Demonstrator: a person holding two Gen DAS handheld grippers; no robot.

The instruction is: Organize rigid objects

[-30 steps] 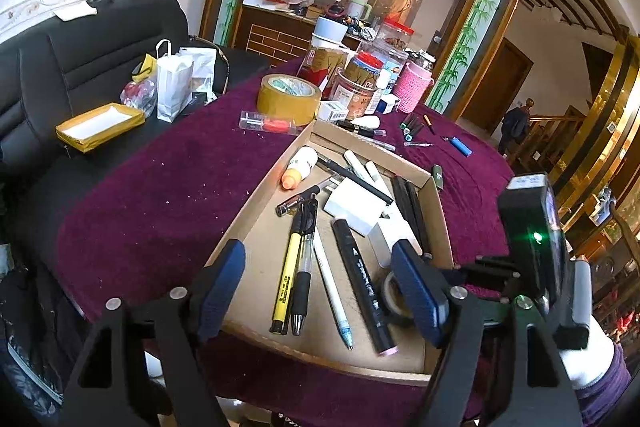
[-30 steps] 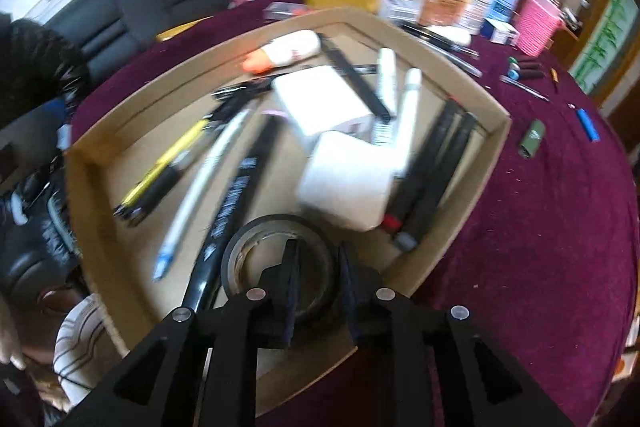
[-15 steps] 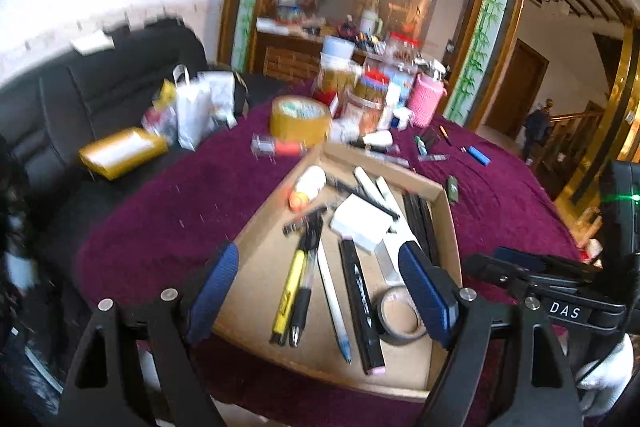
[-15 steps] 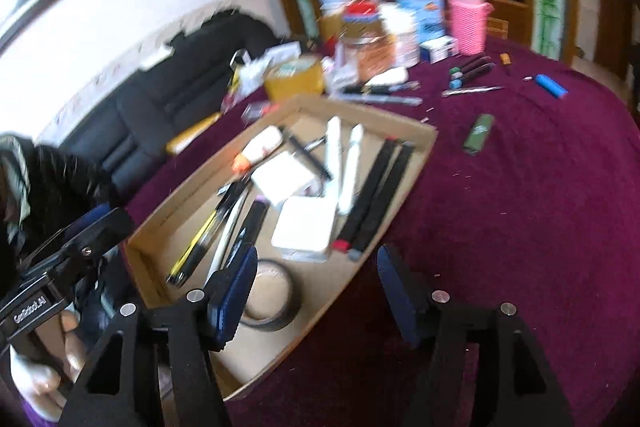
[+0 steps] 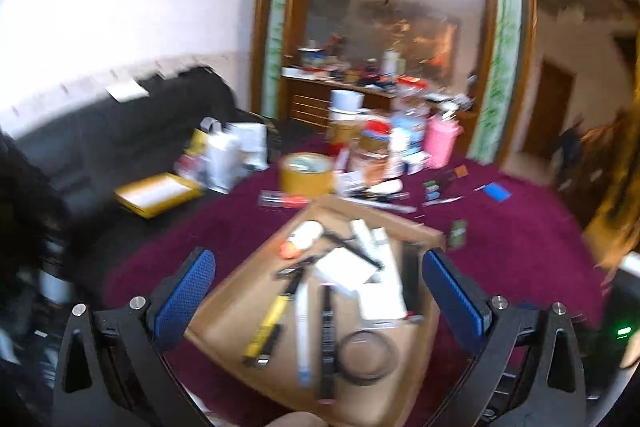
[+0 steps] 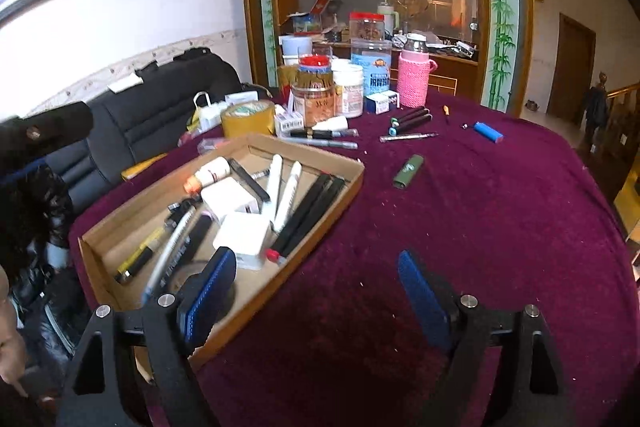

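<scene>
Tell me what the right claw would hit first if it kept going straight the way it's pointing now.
Probably the bare maroon tablecloth. The right claw, its jaws opening and empty, aims beside the shallow cardboard tray; the olive-green lighter lies farther along, though depth is unclear.

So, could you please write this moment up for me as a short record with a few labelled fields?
surface: round table under a maroon cloth
container: open cardboard tray at the table's near edge
in tray: pens, markers, white blocks, black tape roll
loose on cloth: green lighter, blue lighter, several pens
behind tray: yellow tape roll, jars, pink-sleeved bottle
left gripper: jaws opening, nothing between them
right gripper: jaws opening, nothing between them
</scene>
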